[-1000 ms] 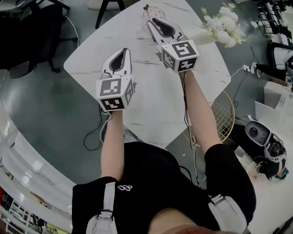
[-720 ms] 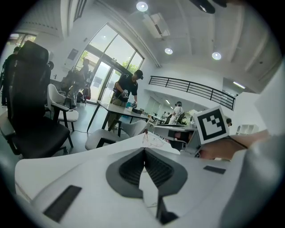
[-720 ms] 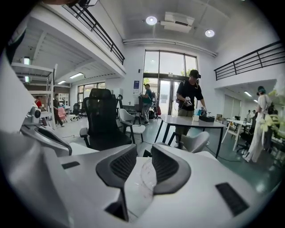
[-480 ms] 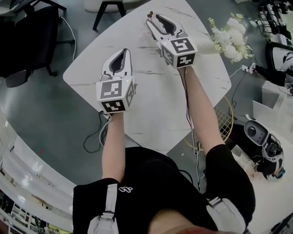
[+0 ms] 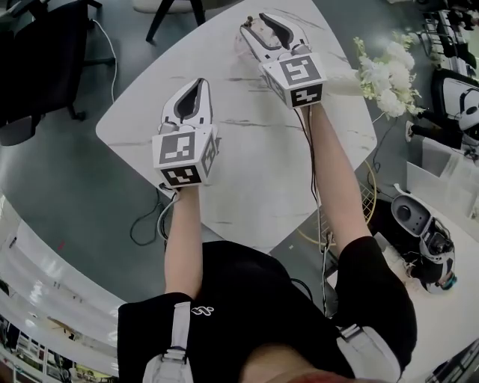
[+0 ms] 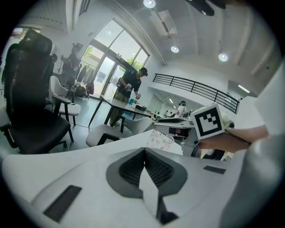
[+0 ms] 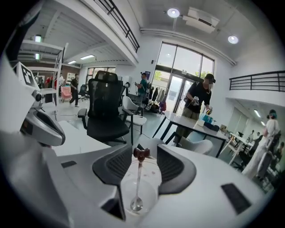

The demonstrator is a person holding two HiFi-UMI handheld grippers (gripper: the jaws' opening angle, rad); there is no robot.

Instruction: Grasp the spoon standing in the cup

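Spoon (image 7: 137, 180) stands nearly upright in a clear cup (image 7: 150, 187), its bowl down on the cup's bottom and its thin handle topped by a small dark brown bow. In the right gripper view both sit at the lower centre of the frame, directly between the two jaws of the right tool (image 7: 145, 150). Those jaws are wide apart and have just been opening. Their dark ribbed pads flank the bow on either side without touching the handle, so nothing is gripped. Whether the pads graze the cup's wall cannot be told.

In the head view the right tool (image 5: 266, 19) reaches to the far edge of the white marbled counter (image 5: 254, 157), at the upper centre of the frame.

The left tool (image 6: 144, 150) has its jaws closed pad against pad, with nothing between them. In the head view it hovers over the counter at centre left (image 5: 196, 84), well apart from the cup. In the left gripper view the cup shows beyond its tip near the middle of the frame, with the right tool's marker cube (image 6: 208, 121) just to the right.

White flowers (image 5: 385, 71) stand on the counter at the upper right of the head view. A black office chair (image 7: 106, 107) stands beyond the counter, left of centre in the right gripper view.
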